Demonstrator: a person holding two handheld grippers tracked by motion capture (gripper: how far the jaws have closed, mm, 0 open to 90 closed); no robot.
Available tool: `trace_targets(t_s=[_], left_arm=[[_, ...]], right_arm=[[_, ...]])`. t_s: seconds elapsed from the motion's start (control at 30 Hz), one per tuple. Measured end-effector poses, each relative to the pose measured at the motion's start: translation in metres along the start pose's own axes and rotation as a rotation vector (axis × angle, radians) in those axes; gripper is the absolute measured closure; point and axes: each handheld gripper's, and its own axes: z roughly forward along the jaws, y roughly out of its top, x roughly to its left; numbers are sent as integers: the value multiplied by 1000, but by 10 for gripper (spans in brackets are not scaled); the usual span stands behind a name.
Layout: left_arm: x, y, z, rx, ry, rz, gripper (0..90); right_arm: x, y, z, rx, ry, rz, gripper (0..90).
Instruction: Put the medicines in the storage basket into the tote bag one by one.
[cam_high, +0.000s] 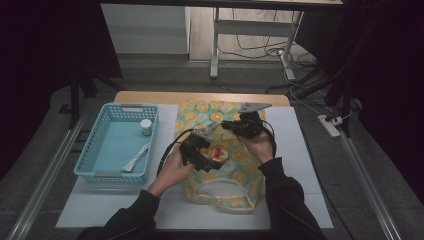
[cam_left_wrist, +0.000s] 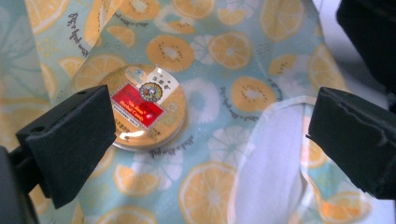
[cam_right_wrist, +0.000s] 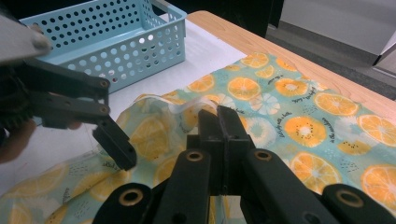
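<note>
Left tool (cam_left_wrist: 205, 140) hangs with its jaws spread wide over a round tin (cam_left_wrist: 148, 108) with a red label, which lies on the orange-print cloth bag (cam_left_wrist: 224, 70). Right tool (cam_right_wrist: 219, 123) is clenched on a fold of the bag's edge, lifting it. To do this well, I would keep that edge raised and taut, centre the left jaws on either side of the tin, then close squarely. Farther off on the bench (cam_high: 300, 150), a blue basket (cam_high: 87, 150) holds a small white jar (cam_high: 146, 126).
</note>
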Motion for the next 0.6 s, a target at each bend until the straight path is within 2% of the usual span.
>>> trace_targets(t_s=[0.17, 0.43, 0.6], left_arm=[[0, -2, -16, -2, 25, 5, 0], [5, -10, -47, -29, 61, -13, 0], [9, -17, -61, -19, 84, -16, 0]], right_arm=[[0, 0, -1, -4, 5, 2, 900], [3, 1, -1, 3, 11, -2, 900], [3, 2, 0, 6, 13, -3, 900]])
